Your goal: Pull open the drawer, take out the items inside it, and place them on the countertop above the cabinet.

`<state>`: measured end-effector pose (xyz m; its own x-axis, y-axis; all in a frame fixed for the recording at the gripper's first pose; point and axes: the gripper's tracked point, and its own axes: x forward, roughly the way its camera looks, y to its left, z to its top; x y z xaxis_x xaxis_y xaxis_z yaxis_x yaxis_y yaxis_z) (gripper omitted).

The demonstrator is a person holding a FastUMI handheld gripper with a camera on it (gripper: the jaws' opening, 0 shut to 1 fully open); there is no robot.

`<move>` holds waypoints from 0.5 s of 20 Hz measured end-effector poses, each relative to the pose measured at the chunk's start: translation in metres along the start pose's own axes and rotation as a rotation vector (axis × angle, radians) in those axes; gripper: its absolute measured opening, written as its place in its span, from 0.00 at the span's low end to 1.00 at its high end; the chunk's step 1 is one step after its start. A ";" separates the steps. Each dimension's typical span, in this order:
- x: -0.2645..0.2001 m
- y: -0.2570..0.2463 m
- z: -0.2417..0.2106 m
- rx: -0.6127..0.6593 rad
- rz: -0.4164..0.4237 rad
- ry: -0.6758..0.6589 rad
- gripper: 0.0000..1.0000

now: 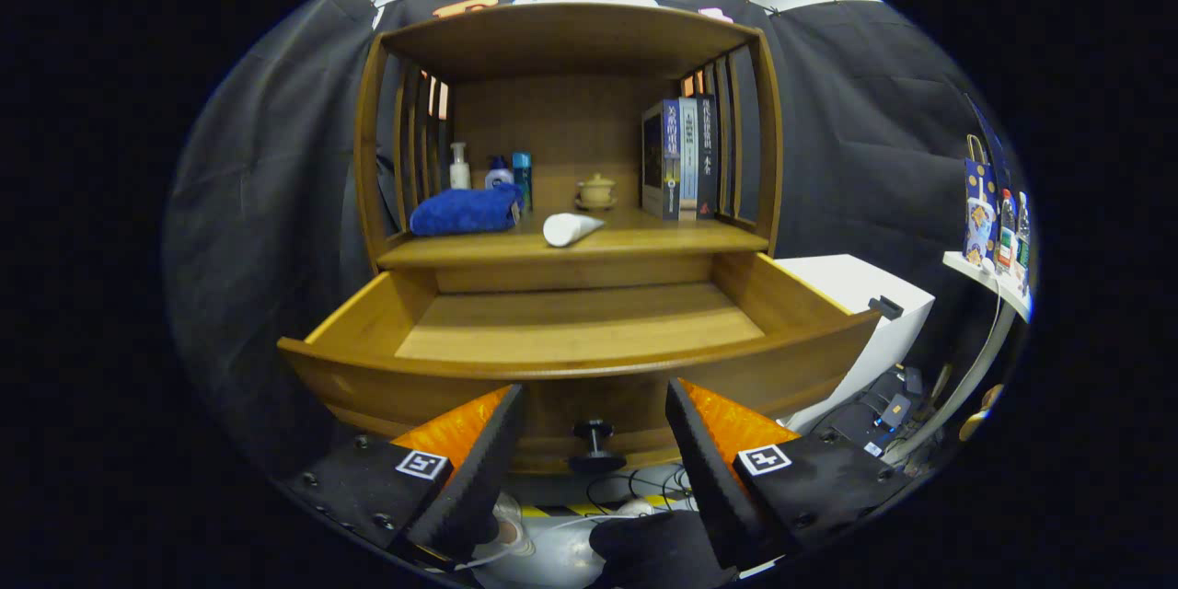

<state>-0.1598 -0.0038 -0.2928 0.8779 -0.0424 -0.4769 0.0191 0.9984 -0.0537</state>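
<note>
Between my fingers (479,451) sits the drawer's dark knob (594,446), just ahead of the tongs (594,456), which stand wide apart and grip nothing. Below them the floor is hard to make out: a tangle of cables and a dark shape I cannot name.

Beyond the knob the drawer (580,331) is pulled fully out toward me, its curved front running side to side across my fingers. What I can see of its wooden bottom is bare; the front wall hides the nearest strip.

Above it, on the cabinet's wooden bench (644,239), lies a white tube (569,228), on its side near the front edge, its long axis slanting up toward the right, narrow end to the right. Left of it rests a folded blue towel (465,210), with three small bottles (492,170) upright behind it. A small lidded cup (596,191) stands at the back, and upright books (679,158) lean by the right slats.

Black cloth walls the booth. To the right is a white box (865,294), and farther off a shelf (989,281) with a bag and bottles, too small to tell more.
</note>
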 end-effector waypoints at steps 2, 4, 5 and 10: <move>0.007 0.002 -0.003 0.002 0.000 0.009 0.99; 0.014 0.005 -0.002 -0.004 0.000 0.005 0.99; 0.012 0.011 -0.005 -0.007 0.015 0.013 0.99; 0.014 0.017 -0.005 -0.012 0.025 -0.001 0.95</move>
<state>-0.1493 0.0123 -0.3051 0.8785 -0.0170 -0.4775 -0.0088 0.9986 -0.0517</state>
